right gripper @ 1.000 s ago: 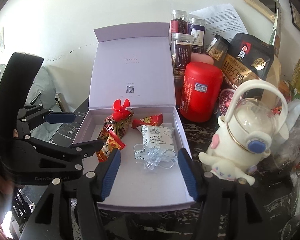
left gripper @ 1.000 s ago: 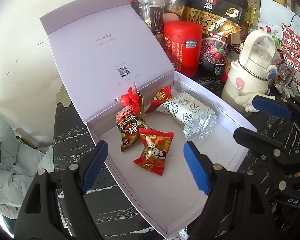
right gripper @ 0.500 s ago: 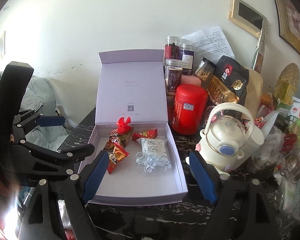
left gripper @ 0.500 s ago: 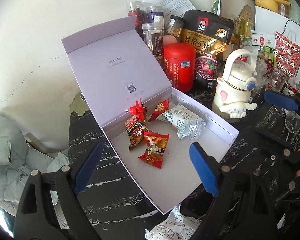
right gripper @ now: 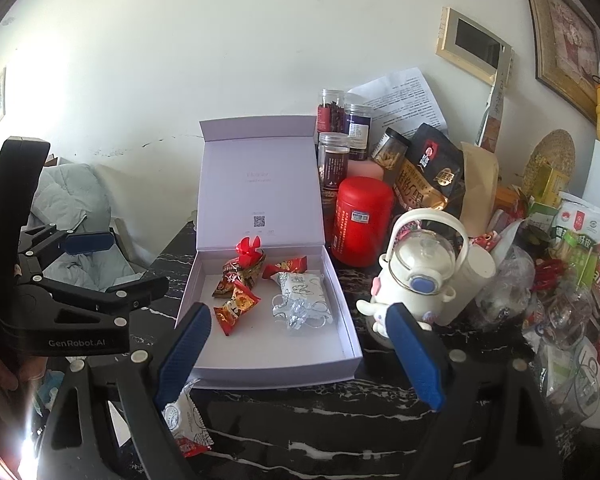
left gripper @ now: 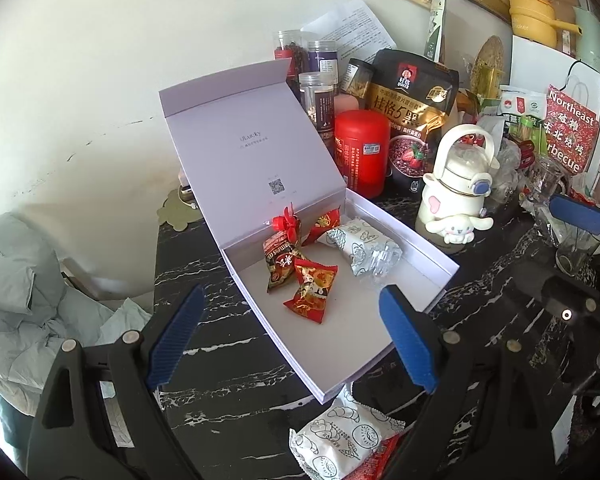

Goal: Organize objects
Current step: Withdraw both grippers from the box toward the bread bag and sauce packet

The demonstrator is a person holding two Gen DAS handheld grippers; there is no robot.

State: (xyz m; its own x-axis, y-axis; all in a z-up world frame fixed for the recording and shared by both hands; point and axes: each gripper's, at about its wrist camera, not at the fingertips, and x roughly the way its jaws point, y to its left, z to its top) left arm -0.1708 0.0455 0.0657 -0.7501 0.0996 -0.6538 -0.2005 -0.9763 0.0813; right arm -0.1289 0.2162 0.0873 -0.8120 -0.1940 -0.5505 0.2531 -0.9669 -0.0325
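An open lavender box (left gripper: pixel 380 332) (right gripper: pixel 268 352) lies on the black marble counter, lid propped up against the wall. Inside lie red candy packets (left gripper: pixel 310 290) (right gripper: pixel 236 306), a red-bowed sweet (left gripper: pixel 286 226) and a white-and-silver wrapped snack (left gripper: pixel 362 244) (right gripper: pixel 300 292). Another white printed snack packet (left gripper: pixel 340 438) (right gripper: pixel 180 414) lies on the counter in front of the box, with a red packet under it. My left gripper (left gripper: pixel 292 340) is open and empty, above the box's near corner. My right gripper (right gripper: pixel 300 344) is open and empty, before the box's front edge.
A red canister (left gripper: pixel 362 152), several spice jars (left gripper: pixel 316 96), an oat bag (left gripper: pixel 414 108) and a white kettle-shaped bottle (left gripper: pixel 458 188) (right gripper: pixel 420 272) crowd the counter behind and right of the box. Glassware and bags (right gripper: pixel 564 280) fill the far right. Grey-green cloth (left gripper: pixel 20 292) lies left.
Both grippers have pulled back and up from the box, staying open. The box looks smaller, and the white snack packet in front of it has come into view.
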